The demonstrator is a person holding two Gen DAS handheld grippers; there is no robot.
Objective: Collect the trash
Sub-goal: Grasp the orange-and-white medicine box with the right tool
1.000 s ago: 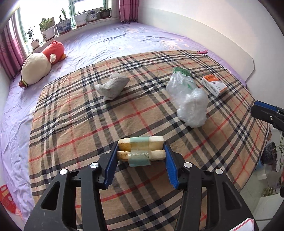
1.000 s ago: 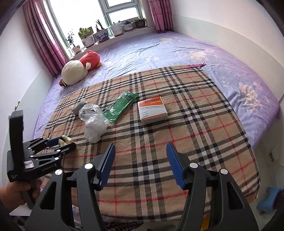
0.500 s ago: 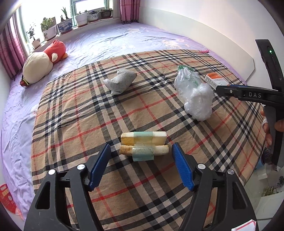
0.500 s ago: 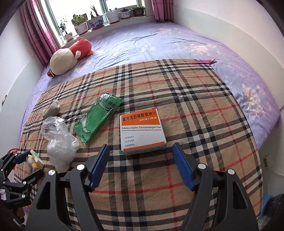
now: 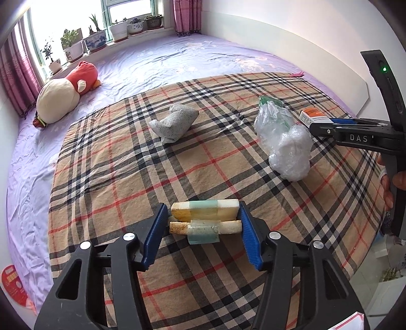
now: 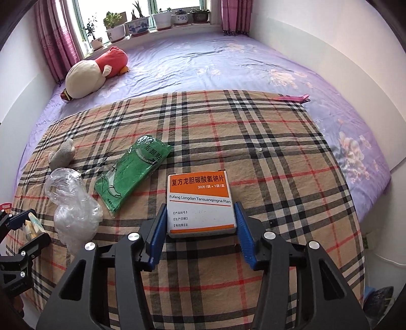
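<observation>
My left gripper (image 5: pixel 203 223) is shut on a taped bundle of foam pieces (image 5: pixel 204 219) lying on the plaid blanket (image 5: pixel 127 165). My right gripper (image 6: pixel 200 220) has its blue pads against both sides of a white and orange medicine box (image 6: pixel 200 200) on the blanket. A crumpled clear plastic bag (image 5: pixel 284 144) lies right of centre in the left wrist view and also shows in the right wrist view (image 6: pixel 73 205). A green packet (image 6: pixel 132 172) lies beside it. A grey crumpled sock (image 5: pixel 173 120) lies further back.
A red and white plush toy (image 5: pixel 66 91) lies on the purple bedsheet (image 6: pixel 228 63) near the window. Potted plants (image 6: pixel 137 22) line the sill. A pink clip (image 6: pixel 291 97) holds the blanket's far corner. The bed edge drops off on the right.
My left gripper has closed onto the foam bundle after standing open around it. My right gripper has moved forward and closed around the medicine box.
</observation>
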